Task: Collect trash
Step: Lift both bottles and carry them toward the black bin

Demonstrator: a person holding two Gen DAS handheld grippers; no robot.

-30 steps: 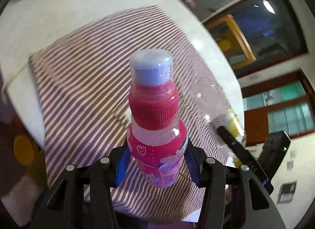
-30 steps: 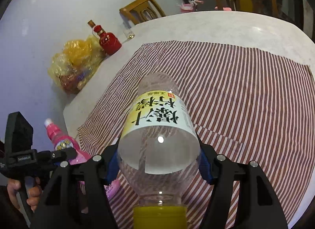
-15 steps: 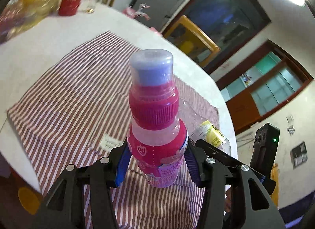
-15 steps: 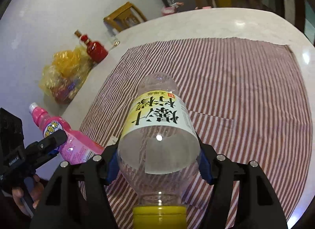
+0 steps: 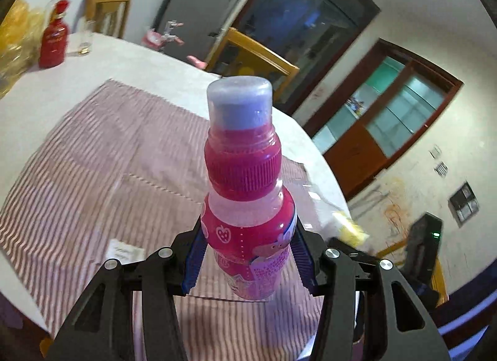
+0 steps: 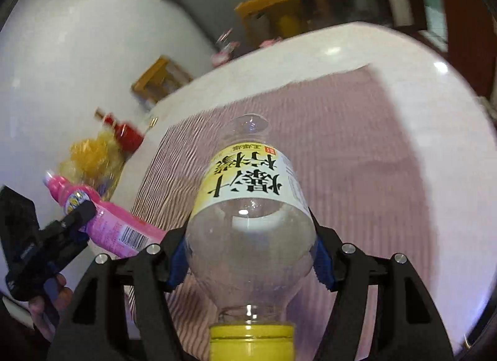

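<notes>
Left wrist view: left gripper [image 5: 248, 255] clamping a small pink bottle [image 5: 248, 221] by its lower body, jaws standing about half apart with both blue pads pressed against the label. Bottle pointing away from the camera, pink ribbed collar above the pads, pale blue overcap [image 5: 239, 103] on top; a clear band showing beneath the collar; contents not determinable. Carried clear above the striped cloth [image 5: 93, 159] covering part of the round white table [image 5: 40, 81].

Right wrist view: right gripper [image 6: 250, 255] gripping a clear plastic bottle [image 6: 251, 236] by its shoulder, jaws set somewhat wider than half, both blue pads bearing on the transparent wall. Yellow cap [image 6: 251, 340] turned toward the camera, base pointing away over the cloth; yellow-and-white label [image 6: 248, 178] with black characters wrapping the middle. Appearing empty, the cloth showing through the wall. Also being held off the table.

At the left edge of this view: the pink bottle again, lying tilted in the other gripper, with the fingers of the person's hand [image 6: 46, 308] wrapping the handle below.

Standing at the far rim of the table: one red bottle [image 5: 54, 41], one small drinking glass [image 5: 84, 41] just beside it, looking nearly empty, and one crinkled yellow bag [image 5: 15, 38], contents too blurred for naming. One white paper tag [image 5: 124, 250] lying on the cloth.

Counting: two grippers, two bottles in hand, one red bottle, one glass, one bag, one cloth, two wooden chairs [image 5: 108, 10] beyond the table.
</notes>
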